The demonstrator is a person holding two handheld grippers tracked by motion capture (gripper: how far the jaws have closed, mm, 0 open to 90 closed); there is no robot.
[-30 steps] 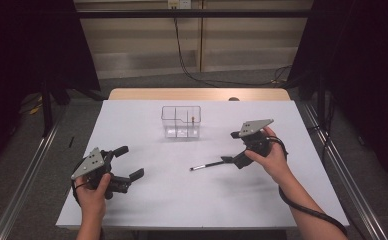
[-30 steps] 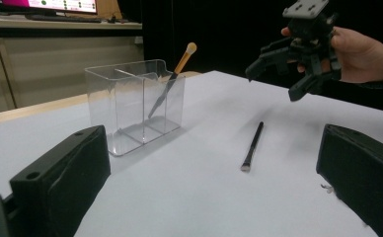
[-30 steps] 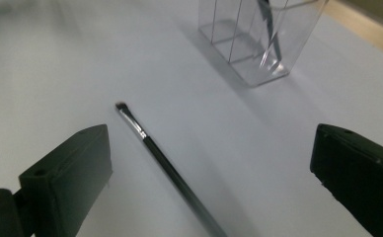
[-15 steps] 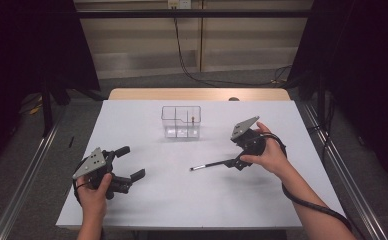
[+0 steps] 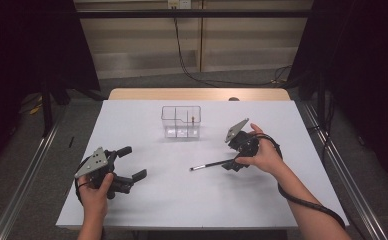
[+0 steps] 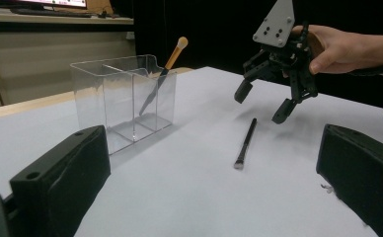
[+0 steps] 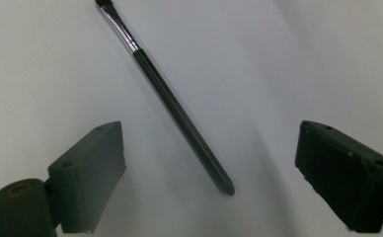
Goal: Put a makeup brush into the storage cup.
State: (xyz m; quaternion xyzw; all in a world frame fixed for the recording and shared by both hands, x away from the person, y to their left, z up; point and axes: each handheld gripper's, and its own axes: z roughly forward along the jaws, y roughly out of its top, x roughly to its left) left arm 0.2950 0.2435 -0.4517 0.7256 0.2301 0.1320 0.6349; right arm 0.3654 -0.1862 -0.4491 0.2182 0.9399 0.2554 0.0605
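My right gripper hangs just above the black brush, pointing down at its handle end. Jaws wide but they've just been closing in a bit; handle lies between them in the right gripper view, pads not touching it yet. Brush lies flat on the white tabletop, bristle end toward my left, roughly mid-table, in front of the clear box. Box stands upright near the far edge w/ dividers inside; an orange-tipped brush leans in one compartment, tip up. My left gripper rests low at the near-left part of the tabletop, well apart from the black brush, jaws spread wide, nothing between them.
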